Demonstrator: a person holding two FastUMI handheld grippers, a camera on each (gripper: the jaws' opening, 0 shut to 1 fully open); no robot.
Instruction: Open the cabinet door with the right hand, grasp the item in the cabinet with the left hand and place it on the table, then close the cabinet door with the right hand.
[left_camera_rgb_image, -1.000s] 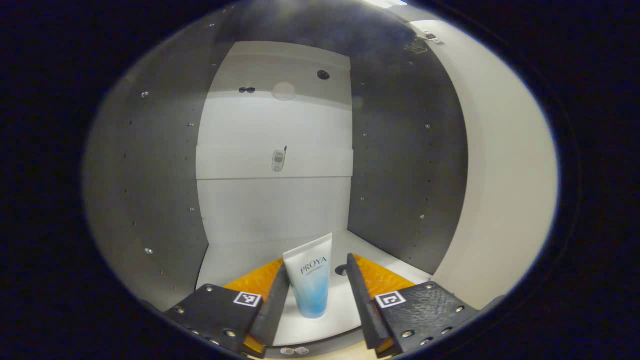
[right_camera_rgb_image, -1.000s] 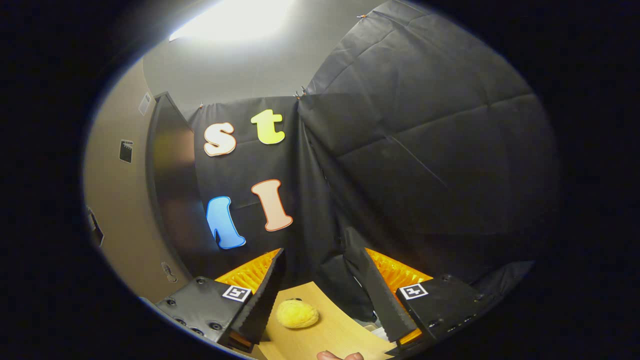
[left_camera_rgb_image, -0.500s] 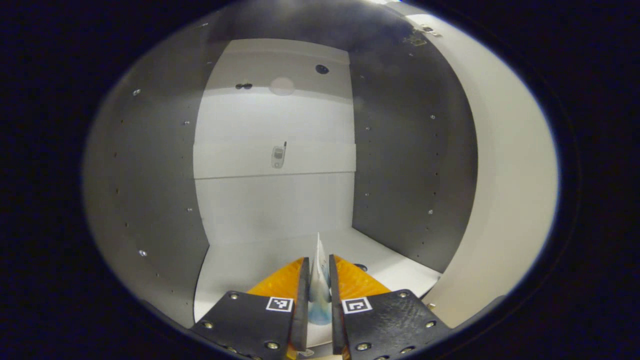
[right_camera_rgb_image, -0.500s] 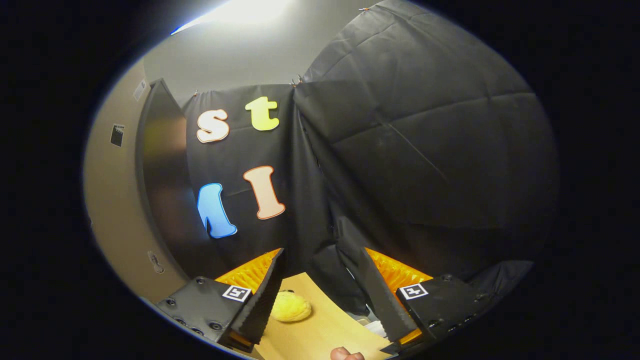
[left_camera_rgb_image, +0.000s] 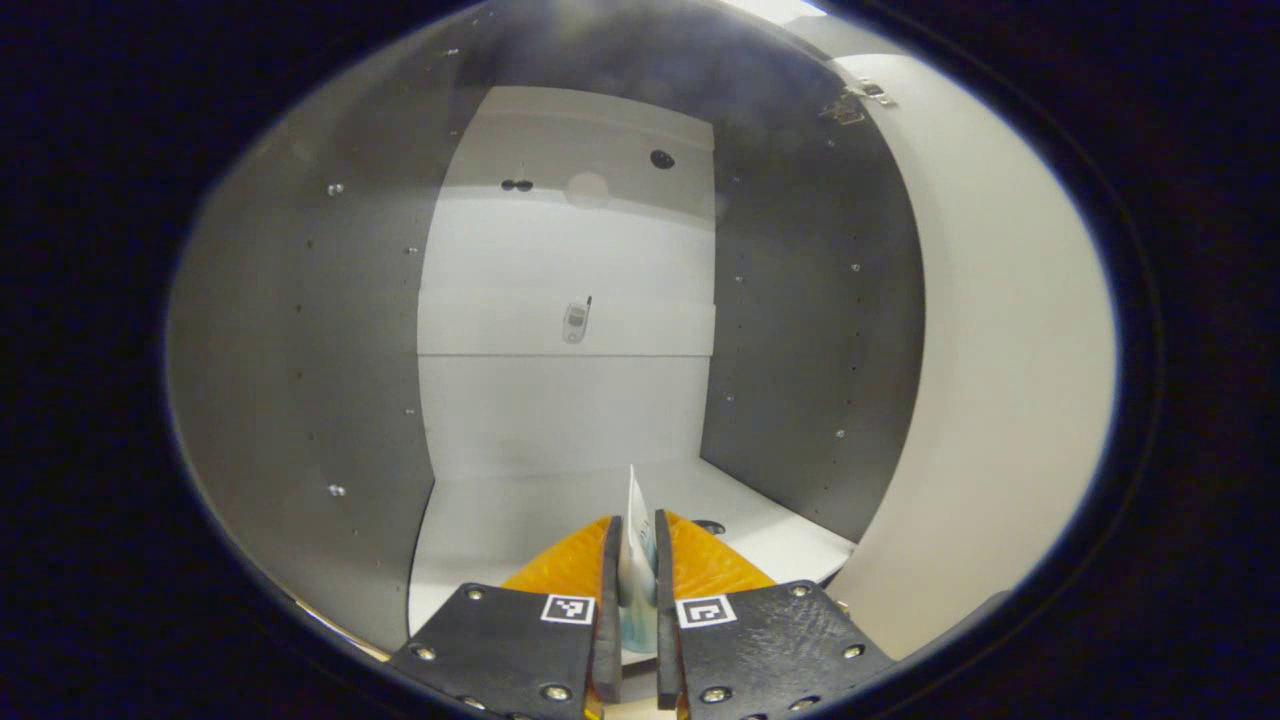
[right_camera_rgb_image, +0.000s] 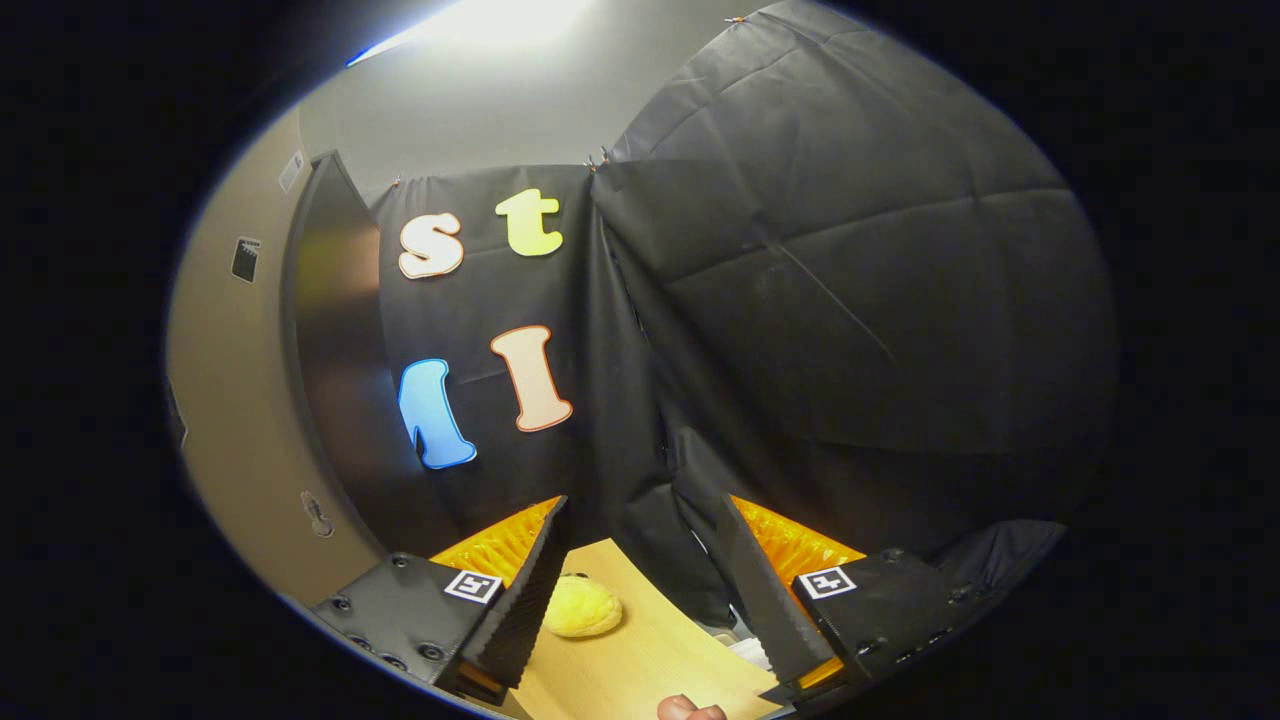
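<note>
Left gripper (left_camera_rgb_image: 632, 600) pinched on the cosmetic tube (left_camera_rgb_image: 636, 545) inside the cabinet (left_camera_rgb_image: 560, 400) — soft, light, likely squashes; hold mid-body. Right gripper (right_camera_rgb_image: 640, 590) gapes empty over the table (right_camera_rgb_image: 640, 670).

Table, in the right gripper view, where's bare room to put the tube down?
The wooden table is bare between the yellow plush toy and the black cloth; nearer, a fingertip crowds its edge. The tube sits pinched in the left gripper, inside the cabinet.
</note>
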